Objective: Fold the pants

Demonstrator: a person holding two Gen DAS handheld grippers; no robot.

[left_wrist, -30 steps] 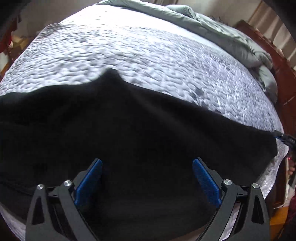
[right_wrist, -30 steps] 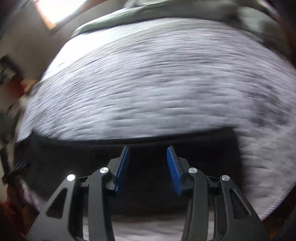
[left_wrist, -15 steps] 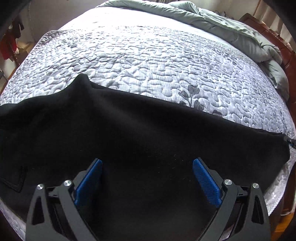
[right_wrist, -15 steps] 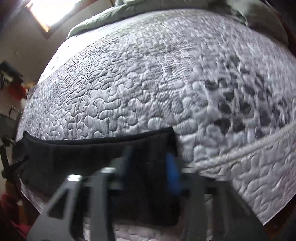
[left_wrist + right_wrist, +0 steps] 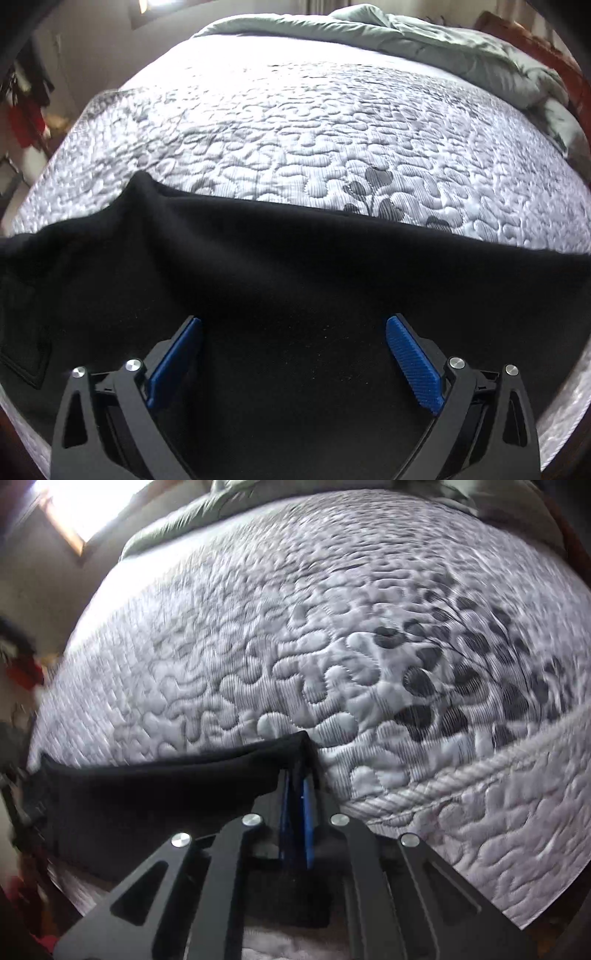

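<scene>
- The left gripper is holding its jaws wide apart above the black pants, gripping nothing.
- The right gripper is pinching its jaws tight on the pants' raised corner.
- The pants are lying across the near edge of the quilted bedspread, with a grey-green duvet bunched at the far end.

A bed fills most of both views, covered by a white quilt stitched in pebble shapes with dark grey leaf prints. A rumpled grey-green duvet is heaped at the far end. A reddish wooden bed frame edges the right side. Daylight pours through a window; something red, possibly clothing, hangs blurred at left.
</scene>
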